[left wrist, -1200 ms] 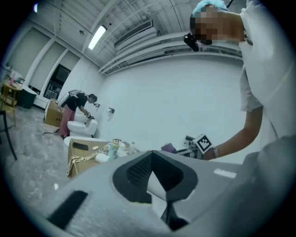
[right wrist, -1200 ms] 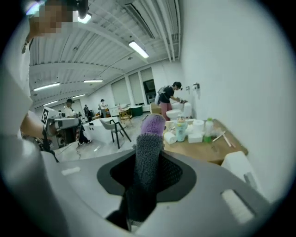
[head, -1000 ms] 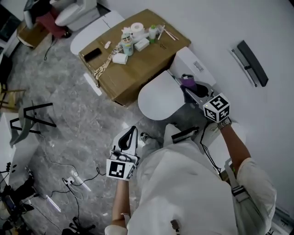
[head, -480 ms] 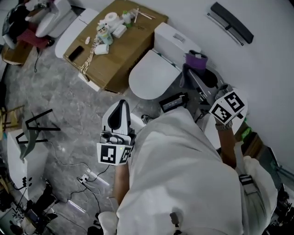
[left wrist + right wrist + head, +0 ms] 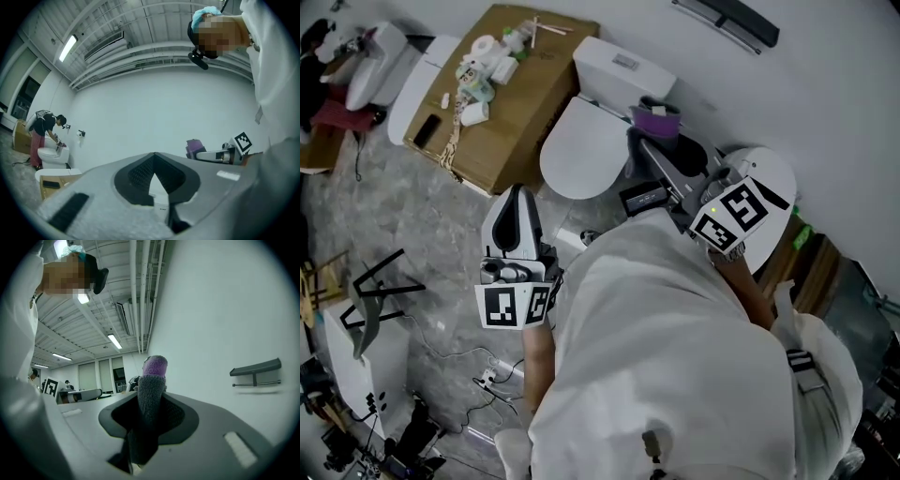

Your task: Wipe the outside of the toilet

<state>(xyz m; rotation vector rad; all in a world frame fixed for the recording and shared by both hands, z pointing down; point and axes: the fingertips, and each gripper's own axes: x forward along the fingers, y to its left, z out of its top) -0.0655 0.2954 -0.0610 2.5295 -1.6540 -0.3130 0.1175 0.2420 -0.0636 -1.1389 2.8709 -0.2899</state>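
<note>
Head view: right tool (image 5: pixel 649 141), pinching the purple cloth (image 5: pixel 657 120), is hovering just right of the toilet (image 5: pixel 577 155) at upper centre; left tool (image 5: pixel 518 202), pressed together and empty, is sitting farther off.

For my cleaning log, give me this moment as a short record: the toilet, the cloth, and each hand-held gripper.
Toilet: white, lid closed, beside a cardboard box
Cloth: grey and purple, near the tank
Right hand-held gripper: jaws closed on the cloth
Left hand-held gripper: jaws together, empty, off the toilet
Wiping: cloth contact with the toilet not visible
</note>
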